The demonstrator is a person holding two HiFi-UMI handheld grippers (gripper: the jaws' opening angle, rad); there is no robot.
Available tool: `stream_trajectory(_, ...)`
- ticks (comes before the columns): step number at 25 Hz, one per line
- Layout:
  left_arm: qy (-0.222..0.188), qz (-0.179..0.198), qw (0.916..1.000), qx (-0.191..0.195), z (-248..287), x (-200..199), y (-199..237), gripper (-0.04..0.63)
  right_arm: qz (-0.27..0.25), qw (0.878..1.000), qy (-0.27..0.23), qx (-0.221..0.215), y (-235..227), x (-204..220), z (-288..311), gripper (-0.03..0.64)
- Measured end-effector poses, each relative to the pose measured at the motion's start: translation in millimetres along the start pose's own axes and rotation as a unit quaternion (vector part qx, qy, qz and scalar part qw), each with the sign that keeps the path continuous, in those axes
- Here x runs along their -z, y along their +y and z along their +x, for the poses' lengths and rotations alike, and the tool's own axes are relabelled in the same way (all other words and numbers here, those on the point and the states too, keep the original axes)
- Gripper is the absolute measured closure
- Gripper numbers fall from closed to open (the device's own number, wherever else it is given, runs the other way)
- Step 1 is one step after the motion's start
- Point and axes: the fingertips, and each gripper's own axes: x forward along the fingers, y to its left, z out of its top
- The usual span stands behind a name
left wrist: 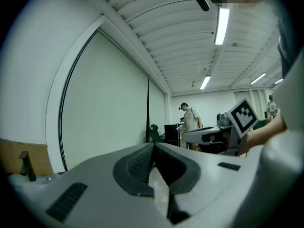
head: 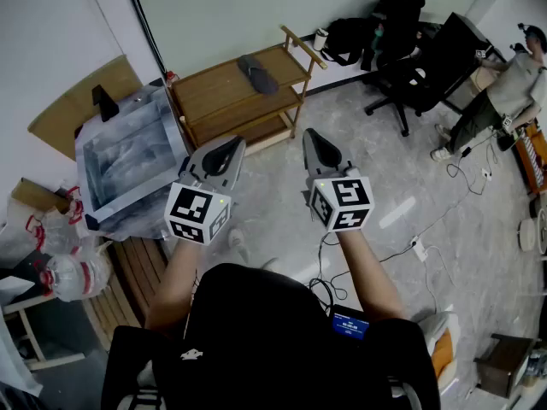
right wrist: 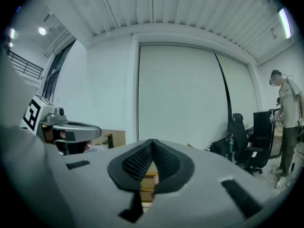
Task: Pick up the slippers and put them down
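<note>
Slipper (head: 257, 74) is my target. Working outward from me, my left gripper (head: 232, 146) and right gripper (head: 313, 137) sit side by side, roughly level, each with its jaws pressed together and nothing pinched between them. Just left of the left gripper is a foil-lined box (head: 128, 156). Beyond both tips stands a wooden rack (head: 209, 88), and the dark slipper lies alone on its top shelf, well ahead of the tongs. Farther off, right of the right gripper, I see an office chair (head: 410, 79) and a person (head: 513, 84)
</note>
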Motion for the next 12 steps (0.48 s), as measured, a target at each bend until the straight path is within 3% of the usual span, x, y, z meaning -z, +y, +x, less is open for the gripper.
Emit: stream_trajectory(12, 0.003, -0.001, 0.9999, -0.015, -6.9, 6.0, -13.1, 0.589, 0.010, 1.000, -0.001, -0.018, 0.3, 11.3, -15.8, 0.626)
